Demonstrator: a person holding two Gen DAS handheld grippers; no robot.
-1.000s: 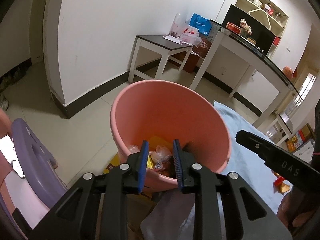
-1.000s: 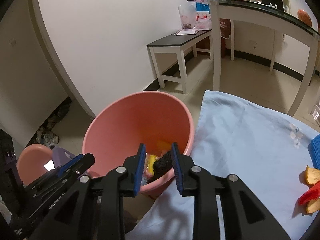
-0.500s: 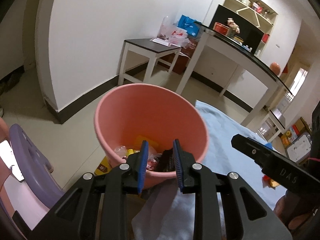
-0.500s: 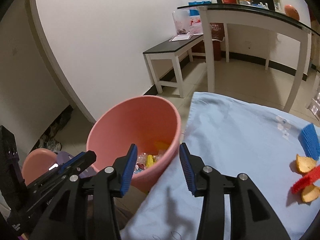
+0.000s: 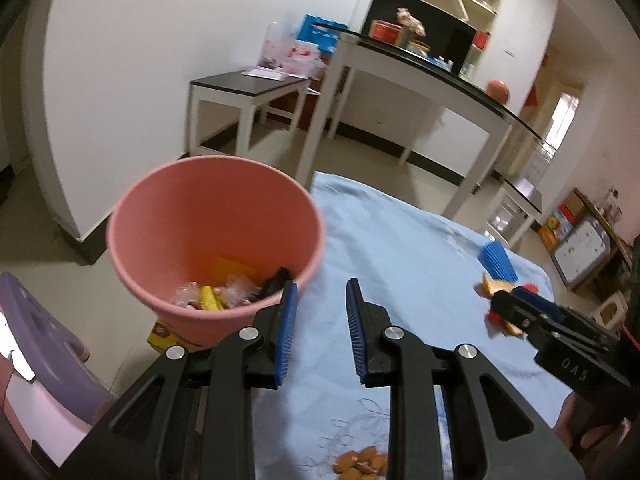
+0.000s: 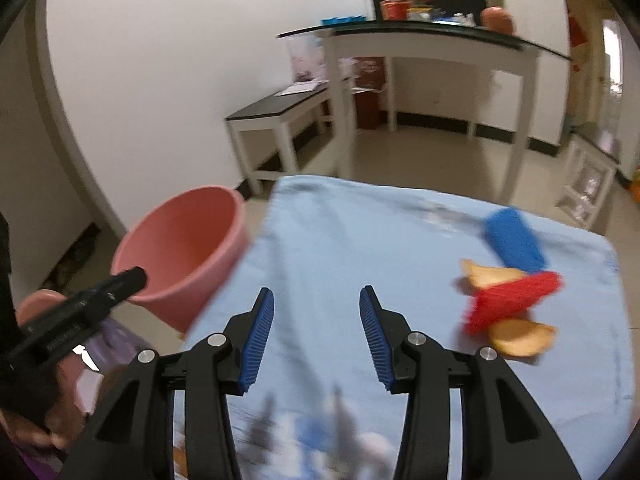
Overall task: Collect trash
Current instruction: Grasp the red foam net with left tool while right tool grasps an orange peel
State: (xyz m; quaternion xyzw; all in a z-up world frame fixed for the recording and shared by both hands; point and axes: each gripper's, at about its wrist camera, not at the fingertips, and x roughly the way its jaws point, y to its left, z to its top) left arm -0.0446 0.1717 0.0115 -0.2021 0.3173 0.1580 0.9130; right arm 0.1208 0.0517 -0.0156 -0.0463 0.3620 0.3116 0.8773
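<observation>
Pink plastic forms the bucket (image 5: 216,236), which stands on the floor against the bench's (image 5: 400,248) edge at about 10 o'clock from the left tool (image 5: 320,332). Inside it lie crumpled clear wrappers (image 5: 236,294), a yellow packet (image 5: 210,298) and a dark scrap (image 5: 276,278), all gathered at the bottom. A pale blue cloth covers the bench.

The left tool is released: its blue pads (image 5: 286,332) stand apart over bare cloth with nothing between them. The right tool (image 6: 316,336) is released too, its jaws spread wider and empty, hanging over the cloth; in the left wrist view its black tip shows at 3 o'clock (image 5: 516,308).

The trash left on the bench sits at about 2 o'clock from the right tool: orange peel pieces (image 6: 520,336) with a red brush-like piece (image 6: 512,300) lying across them, and a blue ribbed block (image 6: 514,238) just beyond, touching or nearly touching the pile. This view is blurred, so finer detail cannot be told. At 6 o'clock in the left wrist view, between the tool's arms, a small heap of brown nuts (image 5: 360,466) rests on the cloth.

A purple stool (image 5: 44,340) stands at 8 o'clock by the bucket, and a yellow box (image 5: 162,334) lies on the floor at the bucket's foot. A low dark-topped side table (image 5: 248,84) stands against the white wall at 12 o'clock.
</observation>
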